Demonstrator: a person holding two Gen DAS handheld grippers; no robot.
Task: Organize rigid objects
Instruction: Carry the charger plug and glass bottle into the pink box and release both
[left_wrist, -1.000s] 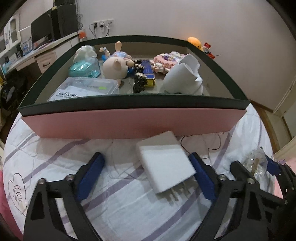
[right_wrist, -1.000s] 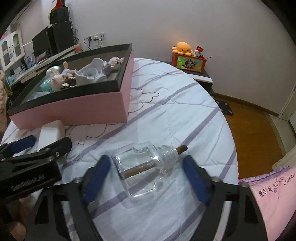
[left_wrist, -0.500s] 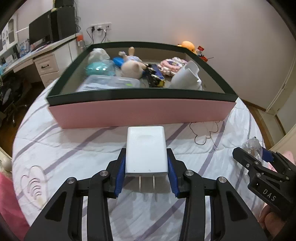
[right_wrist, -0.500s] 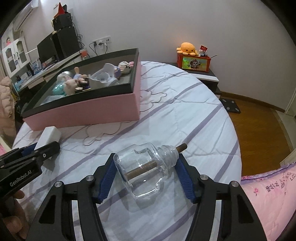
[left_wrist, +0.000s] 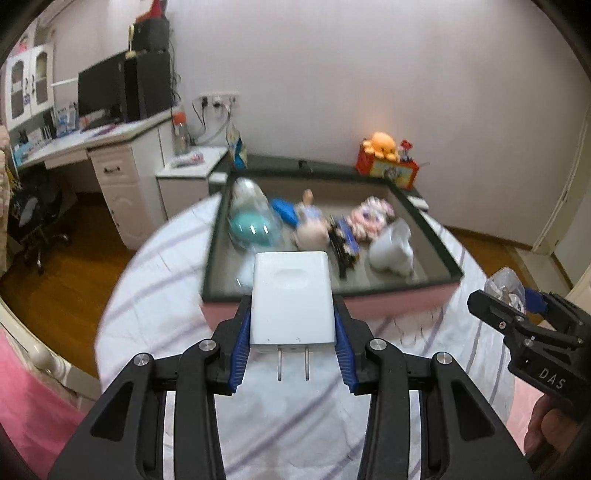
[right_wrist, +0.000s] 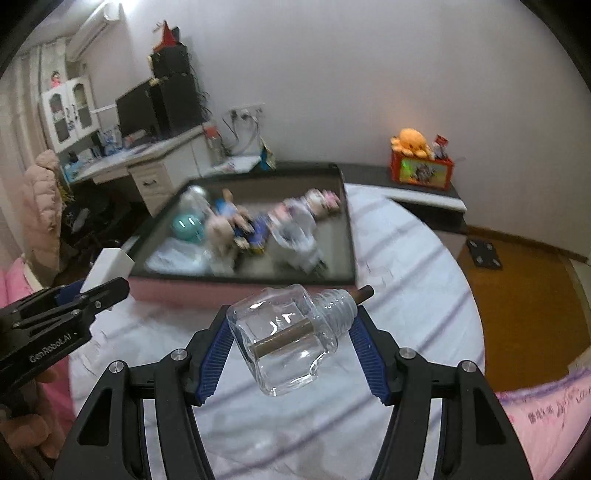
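Note:
My left gripper (left_wrist: 291, 332) is shut on a white plug-in charger (left_wrist: 291, 299), its two metal prongs pointing back at the camera; it hangs above the bed in front of the pink box (left_wrist: 402, 299). My right gripper (right_wrist: 290, 341) is shut on a clear glass bottle (right_wrist: 284, 339) with a brown stick inside, lying sideways between the blue pads, also lifted off the striped sheet. In the right wrist view the left gripper (right_wrist: 92, 291) and charger (right_wrist: 110, 266) show at the left. The right gripper (left_wrist: 517, 302) with the bottle (left_wrist: 504, 284) appears at the left view's right edge.
The pink box with a dark rim (right_wrist: 243, 280) holds several things: a teal ball (left_wrist: 249, 229), a doll (left_wrist: 310, 225), a white cup (left_wrist: 393, 247), a plastic case. A nightstand with an orange plush (right_wrist: 412, 142) stands beyond the bed. A desk (left_wrist: 85, 147) stands left.
Both grippers closed on their objects, the left on the charger and the right on the bottle, then rose off the bed. The box now sits lower and farther in both views.

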